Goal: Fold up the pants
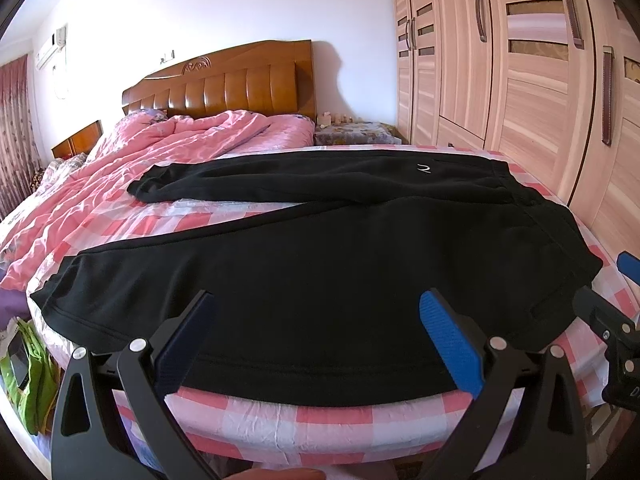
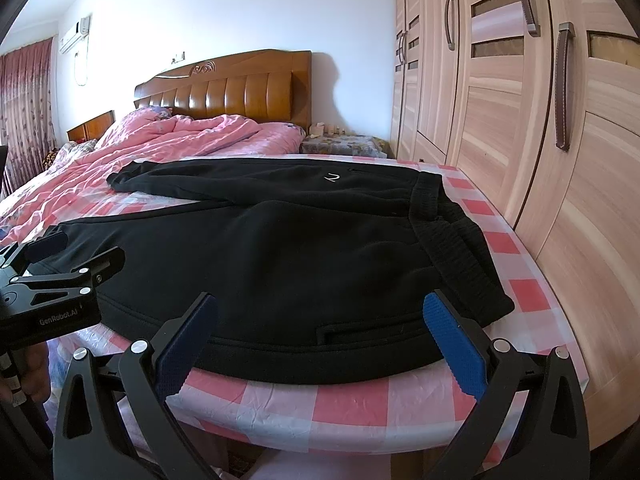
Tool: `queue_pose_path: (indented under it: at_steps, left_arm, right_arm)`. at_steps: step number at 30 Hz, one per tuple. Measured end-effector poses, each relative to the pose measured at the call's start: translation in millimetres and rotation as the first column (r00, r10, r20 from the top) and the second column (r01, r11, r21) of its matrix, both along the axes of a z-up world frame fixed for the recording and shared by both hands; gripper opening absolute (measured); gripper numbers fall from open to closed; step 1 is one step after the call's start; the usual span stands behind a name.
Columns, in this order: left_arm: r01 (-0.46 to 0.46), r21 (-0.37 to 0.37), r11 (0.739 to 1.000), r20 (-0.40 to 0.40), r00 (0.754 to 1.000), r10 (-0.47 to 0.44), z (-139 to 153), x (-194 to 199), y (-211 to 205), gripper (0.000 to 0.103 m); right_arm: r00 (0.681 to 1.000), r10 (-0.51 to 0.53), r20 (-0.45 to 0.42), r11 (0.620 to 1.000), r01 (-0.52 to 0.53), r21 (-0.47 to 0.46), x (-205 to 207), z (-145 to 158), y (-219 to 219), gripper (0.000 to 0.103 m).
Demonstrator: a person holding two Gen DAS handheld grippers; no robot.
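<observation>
Black pants (image 1: pixel 320 256) lie flat on the pink-and-white checked bed sheet (image 1: pixel 304 420), legs spread to the left, waistband (image 2: pixel 452 236) to the right. My left gripper (image 1: pixel 320 304) is open and empty, hovering over the near leg at the bed's front edge. My right gripper (image 2: pixel 320 308) is open and empty, over the near hip and pocket area close to the waistband. The right gripper also shows at the right edge of the left wrist view (image 1: pixel 612 312). The left gripper shows at the left of the right wrist view (image 2: pixel 52 280).
A rumpled pink quilt (image 1: pixel 132 168) covers the far left of the bed below a wooden headboard (image 1: pixel 224 84). A wardrobe (image 1: pixel 520 64) stands close along the right. A nightstand (image 1: pixel 352 132) is at the back. A green bag (image 1: pixel 28 376) lies on the floor left.
</observation>
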State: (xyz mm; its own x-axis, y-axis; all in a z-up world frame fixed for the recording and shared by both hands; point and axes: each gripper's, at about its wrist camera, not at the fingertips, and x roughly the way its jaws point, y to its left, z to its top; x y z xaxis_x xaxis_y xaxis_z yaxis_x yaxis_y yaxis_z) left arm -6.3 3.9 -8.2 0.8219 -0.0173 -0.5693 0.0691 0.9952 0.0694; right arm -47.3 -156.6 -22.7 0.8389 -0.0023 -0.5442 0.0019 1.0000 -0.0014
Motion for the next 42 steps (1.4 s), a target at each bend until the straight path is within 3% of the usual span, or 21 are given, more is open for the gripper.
queue_pose_path:
  at_steps: [42]
  left_arm:
    - [-0.021, -0.029, 0.999, -0.006, 1.000, 0.021, 0.9, -0.7, 4.6, 0.102]
  right_arm:
    - [1.000, 0.001, -0.001, 1.000, -0.001, 0.003, 0.2, 0.4, -1.1, 0.099]
